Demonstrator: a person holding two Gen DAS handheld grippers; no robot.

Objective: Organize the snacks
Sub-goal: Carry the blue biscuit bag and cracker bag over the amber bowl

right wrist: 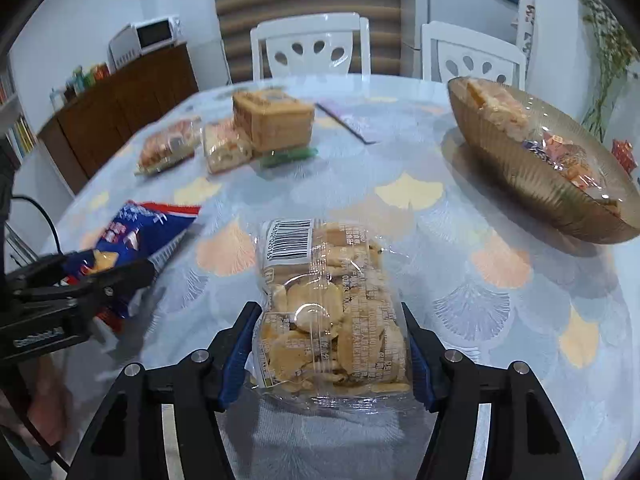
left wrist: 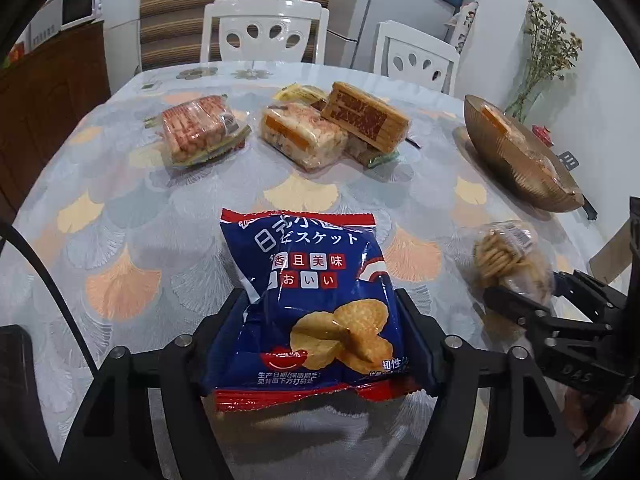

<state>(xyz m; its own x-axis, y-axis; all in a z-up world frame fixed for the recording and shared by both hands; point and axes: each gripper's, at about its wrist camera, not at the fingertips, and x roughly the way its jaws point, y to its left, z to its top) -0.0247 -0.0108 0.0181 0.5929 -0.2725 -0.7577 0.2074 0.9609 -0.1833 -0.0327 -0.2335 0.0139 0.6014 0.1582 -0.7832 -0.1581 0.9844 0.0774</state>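
Observation:
My left gripper (left wrist: 322, 300) is shut on a blue biscuit bag (left wrist: 308, 300) with red ends, held just above the table. The bag also shows at the left of the right wrist view (right wrist: 132, 240). My right gripper (right wrist: 328, 312) is shut on a clear pack of round crackers (right wrist: 332, 312) with a barcode label. That pack shows at the right of the left wrist view (left wrist: 508, 256). A brown ribbed bowl (right wrist: 532, 184) with several wrapped snacks stands at the right, also in the left wrist view (left wrist: 516, 160).
Several wrapped snacks lie at the far side: a red-print pack (left wrist: 198, 130), a rice-cake pack (left wrist: 304, 136) and a brown wafer pack (left wrist: 366, 116). Two white chairs (left wrist: 266, 30) stand behind the table. A vase of dried flowers (left wrist: 548, 56) stands far right.

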